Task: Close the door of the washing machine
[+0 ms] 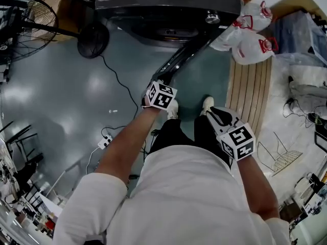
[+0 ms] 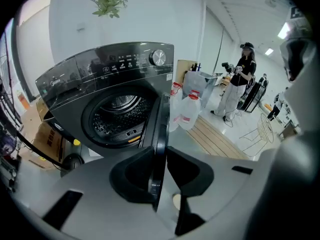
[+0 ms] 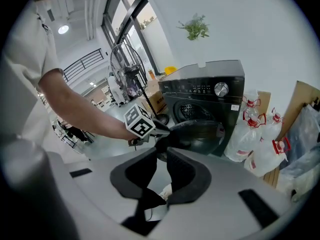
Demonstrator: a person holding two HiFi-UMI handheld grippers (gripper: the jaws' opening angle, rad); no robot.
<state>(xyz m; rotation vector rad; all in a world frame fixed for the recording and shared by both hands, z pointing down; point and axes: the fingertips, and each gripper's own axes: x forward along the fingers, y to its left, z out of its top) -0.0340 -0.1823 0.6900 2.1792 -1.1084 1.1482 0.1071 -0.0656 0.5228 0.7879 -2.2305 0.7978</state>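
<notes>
The dark front-loading washing machine [image 1: 168, 4] [image 2: 115, 79] [image 3: 205, 89] stands with its round door [image 1: 181, 60] [image 2: 161, 129] [image 3: 200, 134] swung wide open toward me. In the left gripper view the door shows edge-on, running straight between the jaws. My left gripper [image 1: 159, 83] [image 2: 160, 151] [image 3: 155, 131] is shut on the door's free edge, its marker cube just behind. My right gripper [image 1: 214, 111] [image 3: 162, 156] hangs apart from the door, to its right and nearer my legs. It is open, and only floor and a shoe show through the gap.
A standing fan [image 1: 25, 14] [image 3: 125, 64] is left of the machine. Bagged water jugs [image 1: 250, 47] [image 2: 187, 111] [image 3: 250, 134] and a slatted wooden board [image 1: 250, 86] lie to its right. A cable and power strip [image 1: 106, 141] cross the floor. A person [image 2: 237, 84] stands far off.
</notes>
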